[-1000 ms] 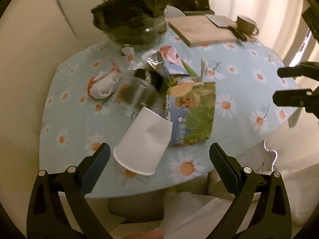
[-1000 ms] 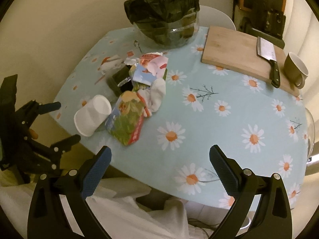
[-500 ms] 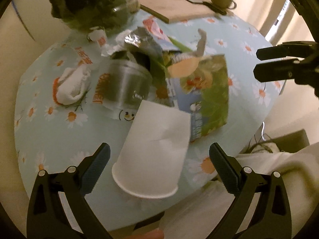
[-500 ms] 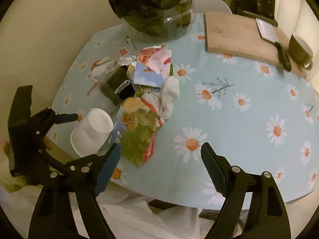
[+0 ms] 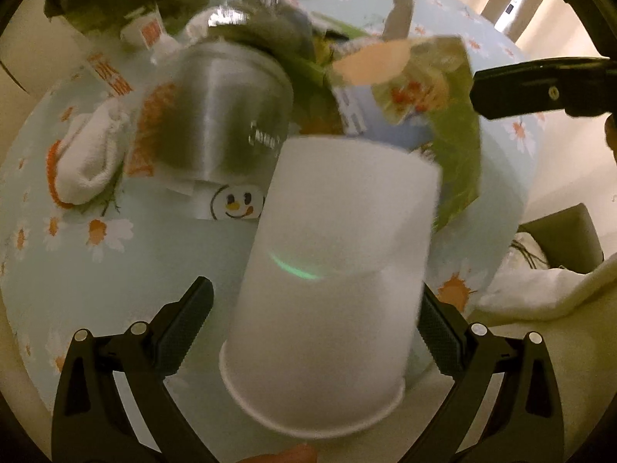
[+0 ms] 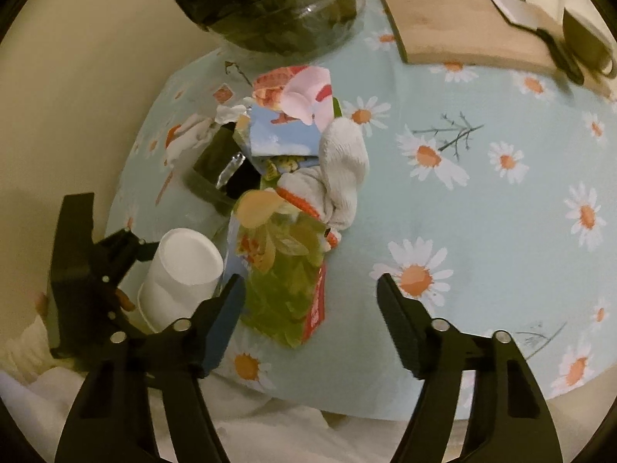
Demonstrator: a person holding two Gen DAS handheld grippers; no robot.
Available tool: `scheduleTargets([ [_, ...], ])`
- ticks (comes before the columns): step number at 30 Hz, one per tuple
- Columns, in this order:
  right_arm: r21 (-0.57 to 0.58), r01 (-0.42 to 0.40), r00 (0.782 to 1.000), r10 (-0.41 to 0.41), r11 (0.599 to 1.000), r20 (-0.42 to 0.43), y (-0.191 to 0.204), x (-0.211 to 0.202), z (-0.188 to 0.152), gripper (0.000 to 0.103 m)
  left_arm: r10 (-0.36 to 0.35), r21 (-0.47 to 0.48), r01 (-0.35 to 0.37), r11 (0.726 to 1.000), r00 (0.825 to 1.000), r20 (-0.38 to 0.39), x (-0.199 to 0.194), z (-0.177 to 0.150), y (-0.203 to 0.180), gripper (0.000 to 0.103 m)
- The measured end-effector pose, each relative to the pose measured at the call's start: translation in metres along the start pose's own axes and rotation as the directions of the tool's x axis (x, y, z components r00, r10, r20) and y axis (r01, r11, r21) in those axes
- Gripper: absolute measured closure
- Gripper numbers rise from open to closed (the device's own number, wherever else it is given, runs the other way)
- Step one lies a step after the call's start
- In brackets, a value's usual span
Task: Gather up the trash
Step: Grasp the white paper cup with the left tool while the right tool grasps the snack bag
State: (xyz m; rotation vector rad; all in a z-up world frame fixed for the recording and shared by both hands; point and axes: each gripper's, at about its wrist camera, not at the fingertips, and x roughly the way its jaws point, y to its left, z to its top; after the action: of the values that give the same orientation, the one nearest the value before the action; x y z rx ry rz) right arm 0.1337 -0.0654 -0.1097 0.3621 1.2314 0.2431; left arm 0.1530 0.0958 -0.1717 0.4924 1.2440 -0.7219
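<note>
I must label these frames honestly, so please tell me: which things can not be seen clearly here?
- Left wrist view: whether the left gripper touches the white paper cup; the cup covers its right finger.
- Left wrist view: print on the metal can; motion blur.
- Right wrist view: the mug and cleaver; cut by the edge, blurred.
- Right wrist view: contents of the black bag-lined bowl; the liner hides them.
</note>
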Motion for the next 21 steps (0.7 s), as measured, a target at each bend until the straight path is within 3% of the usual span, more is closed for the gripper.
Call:
scheduleTargets([
  [5, 0.015, -0.015, 1.0, 0.015, 1.0, -0.002, -0.002, 0.008, -0.002, 0.048, 0.058, 0.017, -0.057, 0.998, 0.998, -0.007, 0.005, 0.0, -0.001, 0.004],
  [11, 0.004, -0.067, 0.998, 0.067, 0.998, 0.009, -0.005, 0.008, 0.002, 0.061, 0.057, 0.0, -0.057, 0.998, 0.998, 0.01, 0.005, -0.003, 0.003, 0.004],
  [15, -0.018, -0.134, 0.991, 0.134, 0.991, 0.004, -0.008, 0.012, 0.008, 0.076, 0.057, 0.0, -0.057, 0.998, 0.997, 0.044, 0.005, -0.019, -0.007, 0.004],
  [17, -0.033, -0.147, 0.989, 0.147, 0.989, 0.002, -0.009, 0.014, 0.011, 0.078, 0.073, -0.048, -0.071, 0.996, 0.996, 0.052, 0.003, -0.022, -0.008, 0.005],
  [21, -0.05, -0.191, 0.982, 0.191, 0.98, 0.005, -0.016, 0.008, 0.015, 0.083, 0.079, -0.095, -0.073, 0.993, 0.995, 0.059, -0.007, -0.021, -0.01, 0.022],
])
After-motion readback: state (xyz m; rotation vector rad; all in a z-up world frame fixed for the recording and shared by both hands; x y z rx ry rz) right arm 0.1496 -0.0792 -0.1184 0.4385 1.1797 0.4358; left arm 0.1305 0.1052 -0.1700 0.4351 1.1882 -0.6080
